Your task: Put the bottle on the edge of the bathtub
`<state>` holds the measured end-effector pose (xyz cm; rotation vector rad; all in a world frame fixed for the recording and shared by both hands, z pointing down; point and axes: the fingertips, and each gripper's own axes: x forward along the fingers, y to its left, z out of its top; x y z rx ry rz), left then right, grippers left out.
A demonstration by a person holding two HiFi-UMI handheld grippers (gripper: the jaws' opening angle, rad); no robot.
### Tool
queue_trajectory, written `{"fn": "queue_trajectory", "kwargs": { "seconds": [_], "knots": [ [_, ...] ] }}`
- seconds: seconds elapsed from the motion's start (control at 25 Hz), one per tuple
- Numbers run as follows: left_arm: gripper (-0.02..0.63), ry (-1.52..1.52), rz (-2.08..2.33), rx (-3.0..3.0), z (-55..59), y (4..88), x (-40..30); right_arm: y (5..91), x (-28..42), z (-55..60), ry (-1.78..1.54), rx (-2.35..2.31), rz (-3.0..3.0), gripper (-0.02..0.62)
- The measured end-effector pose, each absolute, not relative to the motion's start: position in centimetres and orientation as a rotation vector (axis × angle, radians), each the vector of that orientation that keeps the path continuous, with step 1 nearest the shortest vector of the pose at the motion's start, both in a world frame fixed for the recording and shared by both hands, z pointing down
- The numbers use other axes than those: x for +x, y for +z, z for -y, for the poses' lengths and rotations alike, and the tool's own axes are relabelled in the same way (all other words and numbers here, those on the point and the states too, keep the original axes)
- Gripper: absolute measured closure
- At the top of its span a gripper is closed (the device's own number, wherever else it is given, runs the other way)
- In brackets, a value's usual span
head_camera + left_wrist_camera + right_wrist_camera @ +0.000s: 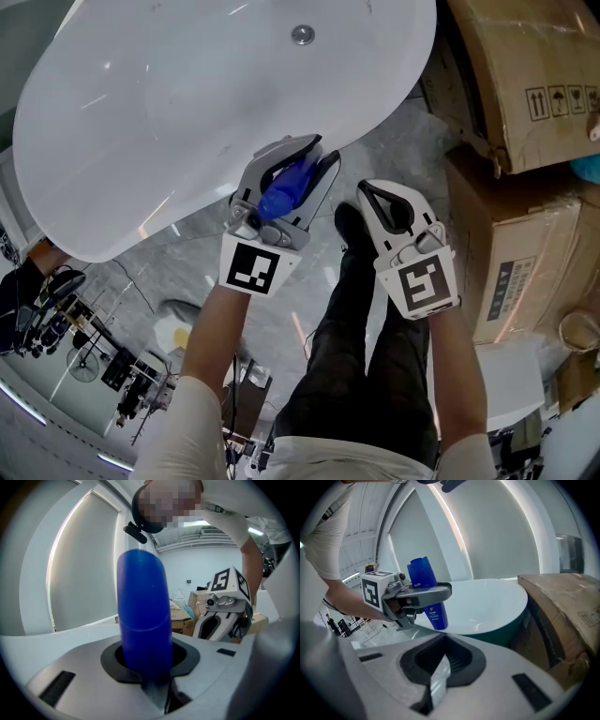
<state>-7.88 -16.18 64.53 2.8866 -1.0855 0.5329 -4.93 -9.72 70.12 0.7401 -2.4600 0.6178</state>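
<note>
- The left gripper (313,156) is closed on a blue bottle (285,189); its jaws clasp the bottle on both sides, and in the left gripper view the bottle (143,616) fills the gap between them
- The bottle is off the ground, by the near rim of the white bathtub (141,112); from the right gripper view it (426,590) stands close to upright, tilted a little, its lower end by the tub's edge (487,620); whether it touches the rim I cannot tell
- The right gripper (374,196) is just beside the left one, over the grey floor (192,267); its jaws are together with nothing between them
- Cardboard boxes (520,84) are stacked to the right of the tub; the person's dark trouser leg (361,366) and shoe (351,225) show below the grippers
</note>
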Motion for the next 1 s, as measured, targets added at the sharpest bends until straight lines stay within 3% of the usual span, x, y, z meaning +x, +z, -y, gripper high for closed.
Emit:
{"fn": "queue_trajectory", "kwargs": {
  "seconds": [1.0],
  "knots": [
    [0.506, 0.534, 1.0, 2.901, 15.63, 64.73, -7.41, 70.51, -5.09, 9.4, 0.629, 0.761, 2.457, 0.594]
  ]
}}
